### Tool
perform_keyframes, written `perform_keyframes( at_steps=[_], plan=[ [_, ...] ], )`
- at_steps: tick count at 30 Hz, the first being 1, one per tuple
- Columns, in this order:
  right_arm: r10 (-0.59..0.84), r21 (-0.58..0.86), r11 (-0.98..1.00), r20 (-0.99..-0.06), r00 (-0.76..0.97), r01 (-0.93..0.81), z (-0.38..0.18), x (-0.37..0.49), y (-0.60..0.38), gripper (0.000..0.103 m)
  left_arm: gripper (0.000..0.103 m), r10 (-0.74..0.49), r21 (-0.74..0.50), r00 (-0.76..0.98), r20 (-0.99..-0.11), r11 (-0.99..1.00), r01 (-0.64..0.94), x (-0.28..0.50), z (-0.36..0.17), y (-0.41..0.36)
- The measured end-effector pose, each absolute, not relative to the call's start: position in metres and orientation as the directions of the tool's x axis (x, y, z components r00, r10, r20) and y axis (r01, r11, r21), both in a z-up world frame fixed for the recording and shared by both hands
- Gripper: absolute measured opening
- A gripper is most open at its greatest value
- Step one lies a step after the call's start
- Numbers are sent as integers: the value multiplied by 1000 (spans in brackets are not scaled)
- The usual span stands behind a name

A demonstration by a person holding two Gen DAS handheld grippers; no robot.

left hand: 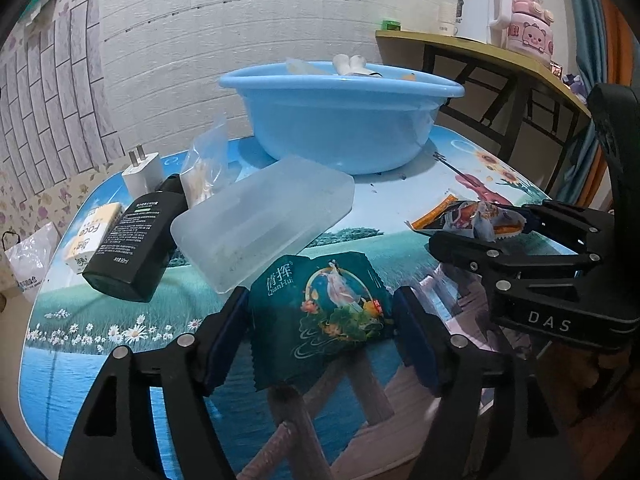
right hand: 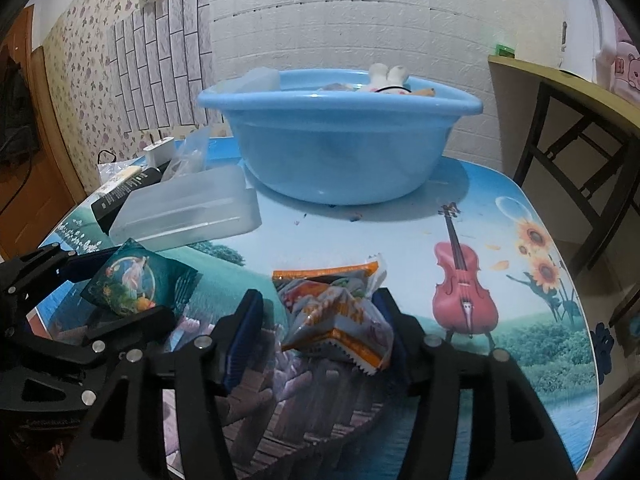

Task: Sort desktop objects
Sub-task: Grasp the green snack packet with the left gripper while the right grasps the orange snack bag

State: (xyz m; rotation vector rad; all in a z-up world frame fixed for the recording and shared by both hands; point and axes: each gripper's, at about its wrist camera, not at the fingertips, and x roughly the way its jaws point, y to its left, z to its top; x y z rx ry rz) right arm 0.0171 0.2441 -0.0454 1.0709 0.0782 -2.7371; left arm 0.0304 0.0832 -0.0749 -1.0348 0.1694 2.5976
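Your left claw [left hand: 320, 320] stood open around the dark green printed snack packet [left hand: 320, 312], which lay flat on the picture-printed tabletop [left hand: 380, 208] in front of the light blue round plastic basin [left hand: 340, 120]. Its blue pads [left hand: 228, 336] flanked the packet's two sides, at most brushing its edges.

Your right claw [right hand: 320, 332] was partly open around the crumpled orange-and-white snack packet [right hand: 336, 316], also in front of the basin and to the right of the green one. That packet leaned against the right-side pad, while a clear gap showed at the left-side pad, so nothing was pinched.

Between the green packet and the basin lay the frosted clear rectangular plastic box [left hand: 260, 220], tilted against the black rectangular bottle with white print [left hand: 132, 240]. To the left of the basin stood a white plug adapter [left hand: 142, 172] and a clear plastic bag [left hand: 204, 168]. Inside the basin a white plush toy [right hand: 388, 76] showed above the rim.
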Motion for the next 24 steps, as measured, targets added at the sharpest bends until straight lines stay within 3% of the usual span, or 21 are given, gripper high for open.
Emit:
perform_keyframes(
  at_steps=[1, 2, 3, 5, 10, 13, 24],
  plan=[
    [-165, 24, -979, -675, -719, 202, -45, 17, 245, 41, 66, 269, -18, -677, -685, -935, -354, 30, -75, 83],
    [-165, 27, -980, -674, -720, 199, -45, 17, 246, 36, 59, 274, -20, -678, -682, -934, -357, 31, -74, 83],
    [-170, 38, -980, -675, -718, 197, -44, 16, 248, 34, 44, 280, -23, -679, -678, -932, -362, 32, -73, 84],
    [-179, 54, -979, -673, -717, 195, -43, 17, 251, 31, 39, 284, -21, -678, -678, -929, -368, 33, -73, 85],
    [-192, 58, -977, -664, -722, 206, -35, 23, 252, 25, 17, 320, -47, -659, -680, -917, -396, 34, -70, 87],
    [-205, 65, -974, -651, -731, 216, -27, 27, 250, 25, 10, 331, -50, -659, -675, -912, -407, 35, -67, 88],
    [-205, 78, -976, -630, -749, 202, -19, 30, 254, 24, 9, 313, -50, -674, -669, -924, -379, 36, -62, 83]
  ],
)
